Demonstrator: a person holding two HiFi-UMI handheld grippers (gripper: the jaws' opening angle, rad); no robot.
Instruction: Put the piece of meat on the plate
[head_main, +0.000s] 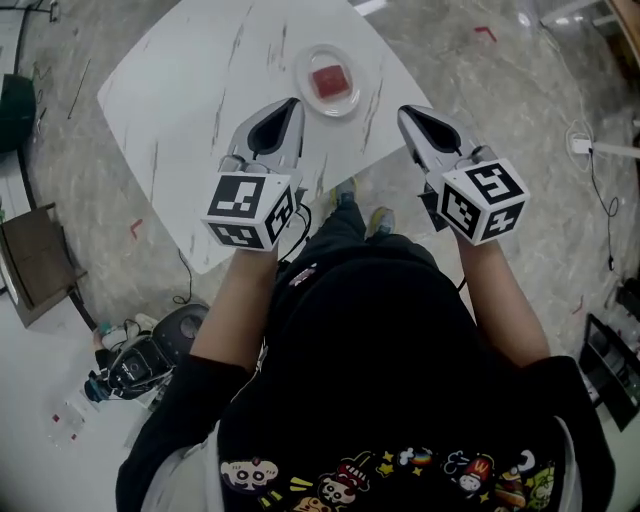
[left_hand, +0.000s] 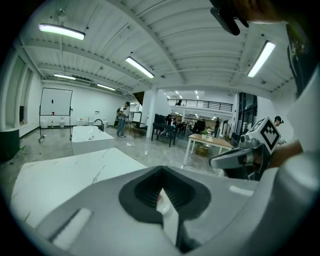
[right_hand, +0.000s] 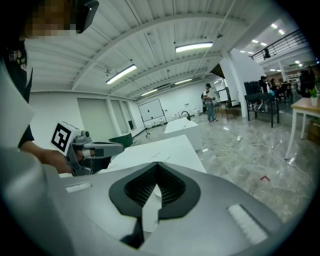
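A red piece of meat (head_main: 332, 80) lies on a small clear plate (head_main: 350, 100) near the front edge of the white marble table (head_main: 190, 80). My left gripper (head_main: 285, 112) hovers just left of and in front of the plate, jaws shut and empty. My right gripper (head_main: 412, 118) hangs off the table's right corner, also shut and empty. In the left gripper view the shut jaw tips (left_hand: 161, 172) point over the table (left_hand: 55, 175), and the right gripper (left_hand: 240, 157) shows at the right. In the right gripper view the jaws (right_hand: 157, 166) meet, and the left gripper (right_hand: 95, 149) is at the left.
A brown chair (head_main: 35, 260) and a dark green bin (head_main: 15, 105) stand left of the table. A black device with cables (head_main: 150, 350) lies on the floor by my left side. My feet (head_main: 360, 205) are under the table's front corner.
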